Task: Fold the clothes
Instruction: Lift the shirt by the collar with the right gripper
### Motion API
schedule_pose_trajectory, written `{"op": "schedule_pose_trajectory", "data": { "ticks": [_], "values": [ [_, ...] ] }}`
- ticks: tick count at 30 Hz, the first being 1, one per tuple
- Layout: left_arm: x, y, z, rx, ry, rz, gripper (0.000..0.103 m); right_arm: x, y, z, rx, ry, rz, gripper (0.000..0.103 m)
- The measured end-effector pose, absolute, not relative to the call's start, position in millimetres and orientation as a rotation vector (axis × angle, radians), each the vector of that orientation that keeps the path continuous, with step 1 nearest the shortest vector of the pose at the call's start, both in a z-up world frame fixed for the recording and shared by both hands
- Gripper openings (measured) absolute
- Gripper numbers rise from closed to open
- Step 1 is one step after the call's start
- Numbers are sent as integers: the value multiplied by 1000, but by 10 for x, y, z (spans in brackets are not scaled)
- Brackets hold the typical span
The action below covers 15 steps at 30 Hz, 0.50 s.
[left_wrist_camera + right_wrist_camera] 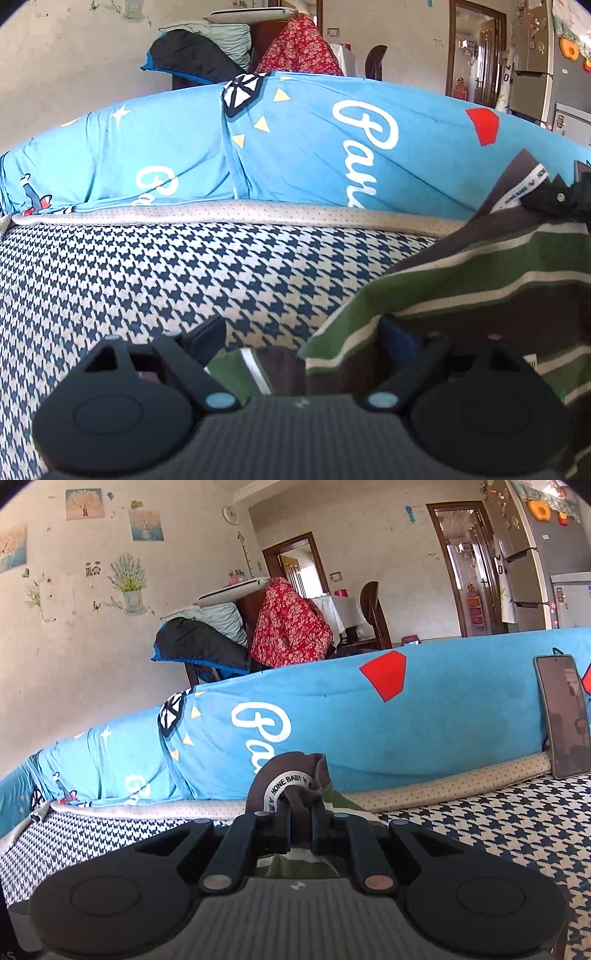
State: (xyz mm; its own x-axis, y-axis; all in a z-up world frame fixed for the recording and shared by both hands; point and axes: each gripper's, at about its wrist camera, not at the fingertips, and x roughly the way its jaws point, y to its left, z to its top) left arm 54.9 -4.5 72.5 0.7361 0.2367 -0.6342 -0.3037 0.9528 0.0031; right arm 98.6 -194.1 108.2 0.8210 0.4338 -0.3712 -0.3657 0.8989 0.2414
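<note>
My right gripper (298,814) is pinched tight on the collar of the striped shirt (291,775), mid-frame. My left gripper (301,338) gapes wide over the shirt's hem at lower right, gripping nothing. The shirt lies on the checked cover (147,273), before the blue cushion (303,147).

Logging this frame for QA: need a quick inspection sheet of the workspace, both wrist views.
Surface: houndstooth cover, blue printed cushion behind.
Job's things: green-striped garment, collar label bunched at the right gripper.
Clutter: phone leaning on the cushion.
Grippers: left gripper open over the garment's edge; right gripper shut on the collar.
Cables: nothing seen.
Surroundings: clothes pile, chair, doorways, fridge.
</note>
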Motion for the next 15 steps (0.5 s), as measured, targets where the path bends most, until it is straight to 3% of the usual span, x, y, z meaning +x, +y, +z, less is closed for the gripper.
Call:
{"op": "schedule_pose_trajectory", "data": {
  "ticks": [8,10,11,15],
  "values": [
    [740,117,798,-130,625,366,91,1071,-1827,1212,207,346,422,11],
    [760,140,836,-126,594,404,95,1092,-1799,1245,218,325,420,11],
    [777,162,844,-123,586,433,102,1103,-1785,1261,223,314,419,12],
    [863,363,749,-195,684,482,103,1232,-1788,1132,243,411,424,40]
  ]
}}
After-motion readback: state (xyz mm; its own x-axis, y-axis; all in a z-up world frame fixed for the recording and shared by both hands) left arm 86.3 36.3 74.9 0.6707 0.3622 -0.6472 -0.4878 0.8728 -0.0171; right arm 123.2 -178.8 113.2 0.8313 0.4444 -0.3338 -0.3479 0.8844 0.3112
